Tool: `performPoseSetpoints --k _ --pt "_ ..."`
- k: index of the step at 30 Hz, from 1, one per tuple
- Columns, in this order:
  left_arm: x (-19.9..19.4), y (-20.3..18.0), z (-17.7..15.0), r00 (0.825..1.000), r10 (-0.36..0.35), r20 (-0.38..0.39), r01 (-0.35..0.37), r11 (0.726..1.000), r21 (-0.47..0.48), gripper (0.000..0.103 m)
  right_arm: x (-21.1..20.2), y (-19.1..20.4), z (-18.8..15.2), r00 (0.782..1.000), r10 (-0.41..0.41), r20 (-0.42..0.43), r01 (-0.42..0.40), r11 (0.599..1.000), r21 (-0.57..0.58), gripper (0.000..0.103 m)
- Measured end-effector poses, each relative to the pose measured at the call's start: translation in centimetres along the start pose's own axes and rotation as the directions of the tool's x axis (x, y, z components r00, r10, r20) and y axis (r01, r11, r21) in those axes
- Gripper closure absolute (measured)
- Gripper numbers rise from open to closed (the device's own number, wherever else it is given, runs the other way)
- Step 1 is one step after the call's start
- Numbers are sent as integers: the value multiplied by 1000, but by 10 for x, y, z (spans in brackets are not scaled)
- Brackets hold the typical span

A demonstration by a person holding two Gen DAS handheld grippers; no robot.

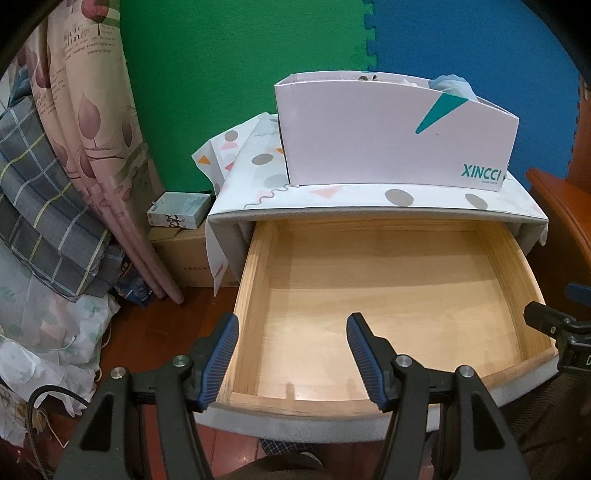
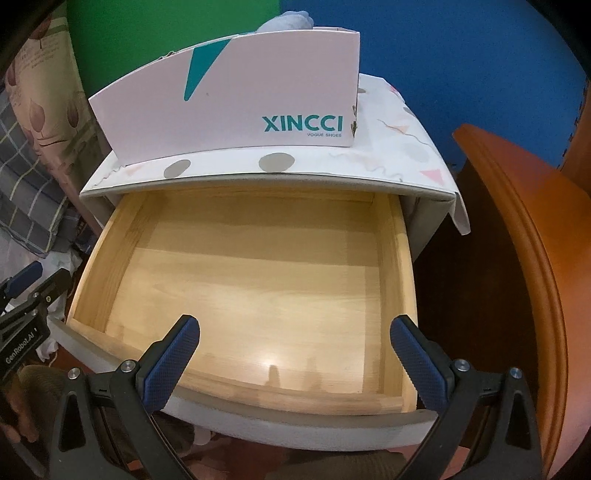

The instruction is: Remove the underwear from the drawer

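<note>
The wooden drawer (image 1: 369,295) (image 2: 258,277) is pulled out, and only bare wood shows inside it. On the cabinet above stands a white XINCCI shoe box (image 1: 388,140) (image 2: 240,99) with light blue fabric (image 1: 452,85) (image 2: 291,20) poking out of its top. My left gripper (image 1: 291,321) hangs open over the drawer's front left corner, nothing between its fingers. Over the drawer's front edge my right gripper (image 2: 295,321) stands wide open and holds nothing. No underwear is visible in the drawer.
A patterned cloth (image 1: 258,166) covers the cabinet top. Orange wooden furniture (image 2: 535,258) stands close on the right. On the left are a bundled floral curtain (image 1: 92,129), plaid bedding (image 1: 37,184) and a small box (image 1: 177,210) on a carton. Green and blue foam mats line the wall.
</note>
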State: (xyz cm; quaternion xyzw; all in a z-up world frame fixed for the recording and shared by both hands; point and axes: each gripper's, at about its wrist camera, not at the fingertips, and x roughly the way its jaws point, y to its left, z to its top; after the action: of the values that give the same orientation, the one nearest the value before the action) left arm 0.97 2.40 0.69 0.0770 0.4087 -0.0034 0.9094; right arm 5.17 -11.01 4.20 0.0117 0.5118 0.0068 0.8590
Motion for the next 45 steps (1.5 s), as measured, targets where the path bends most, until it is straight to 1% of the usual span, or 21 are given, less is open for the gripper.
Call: performPoseSetpoints --k 6,19,45 --pt "0 -2 0 1000 0 -4 0 1000 1 41 -1 5 -1 1000 -6 11 6 1000 -8 0" --pt "1 1 0 1000 -19 -10 18 1000 -8 41 4 4 0 1000 -2 -14 2 1000 17 0" --pt "6 1 1 999 -30 -23 30 999 -17 41 9 10 -1 999 -13 -34 13 1000 -3 0"
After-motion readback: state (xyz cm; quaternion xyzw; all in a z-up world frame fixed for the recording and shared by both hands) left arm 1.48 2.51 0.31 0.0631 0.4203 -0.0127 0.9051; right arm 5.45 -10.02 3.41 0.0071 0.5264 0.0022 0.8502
